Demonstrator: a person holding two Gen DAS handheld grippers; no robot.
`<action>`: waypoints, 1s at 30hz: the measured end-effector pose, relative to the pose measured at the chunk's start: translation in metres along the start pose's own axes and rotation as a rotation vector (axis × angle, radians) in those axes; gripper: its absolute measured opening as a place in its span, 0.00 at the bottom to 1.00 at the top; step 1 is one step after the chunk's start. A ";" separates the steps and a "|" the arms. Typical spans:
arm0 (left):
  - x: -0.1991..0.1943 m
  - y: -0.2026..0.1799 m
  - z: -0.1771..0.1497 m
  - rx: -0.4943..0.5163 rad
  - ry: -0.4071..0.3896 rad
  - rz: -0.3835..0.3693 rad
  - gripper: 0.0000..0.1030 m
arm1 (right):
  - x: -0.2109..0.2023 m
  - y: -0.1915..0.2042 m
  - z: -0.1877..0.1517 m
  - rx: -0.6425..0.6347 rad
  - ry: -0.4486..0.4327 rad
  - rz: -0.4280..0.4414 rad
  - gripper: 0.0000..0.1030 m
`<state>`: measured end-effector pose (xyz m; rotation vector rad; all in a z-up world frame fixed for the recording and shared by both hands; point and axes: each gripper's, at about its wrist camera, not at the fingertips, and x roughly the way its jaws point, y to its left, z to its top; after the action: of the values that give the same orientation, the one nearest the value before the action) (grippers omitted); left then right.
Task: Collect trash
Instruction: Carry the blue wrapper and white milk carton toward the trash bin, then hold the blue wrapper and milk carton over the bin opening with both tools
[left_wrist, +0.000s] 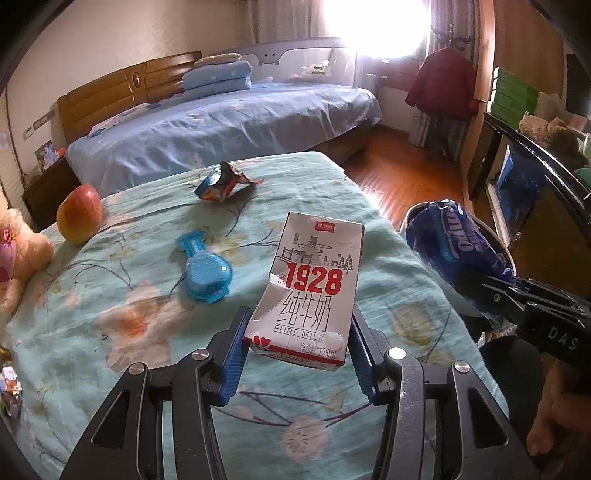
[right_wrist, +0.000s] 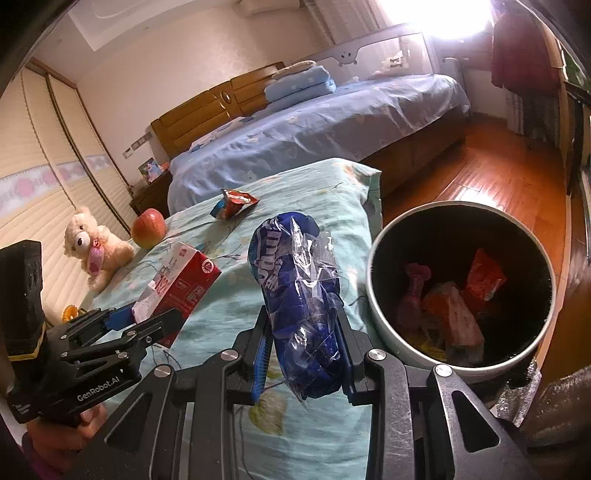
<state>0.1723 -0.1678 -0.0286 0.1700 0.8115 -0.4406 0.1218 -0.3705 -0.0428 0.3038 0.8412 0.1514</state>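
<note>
My left gripper (left_wrist: 300, 345) is shut on a white and red milk carton (left_wrist: 312, 284) marked 1928 and holds it above the teal floral cover (left_wrist: 147, 332). The carton also shows in the right wrist view (right_wrist: 181, 284). My right gripper (right_wrist: 304, 341) is shut on a crumpled blue plastic wrapper (right_wrist: 295, 291), held up just left of a round bin (right_wrist: 388, 328). The bin holds several orange and pink wrappers. A crumpled orange and blue snack wrapper (left_wrist: 225, 182) lies at the far end of the cover, also seen from the right wrist (right_wrist: 234, 203).
An apple (left_wrist: 79, 214) and a plush bear (right_wrist: 94, 247) sit at the cover's left side. A blue plastic clip (left_wrist: 207, 271) lies mid-cover. A bed with blue sheets (left_wrist: 229, 125) stands beyond. Wooden floor (right_wrist: 480, 177) lies to the right.
</note>
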 end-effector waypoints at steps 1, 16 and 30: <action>0.001 -0.002 0.001 0.003 0.000 -0.003 0.47 | -0.001 -0.002 0.000 0.002 -0.002 -0.002 0.30; 0.016 -0.033 0.014 0.055 0.009 -0.042 0.47 | -0.009 -0.030 0.004 0.043 -0.013 -0.048 0.30; 0.036 -0.053 0.026 0.096 0.015 -0.069 0.47 | -0.012 -0.055 0.010 0.078 -0.018 -0.084 0.30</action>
<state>0.1879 -0.2349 -0.0360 0.2352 0.8132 -0.5448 0.1217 -0.4280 -0.0457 0.3418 0.8416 0.0375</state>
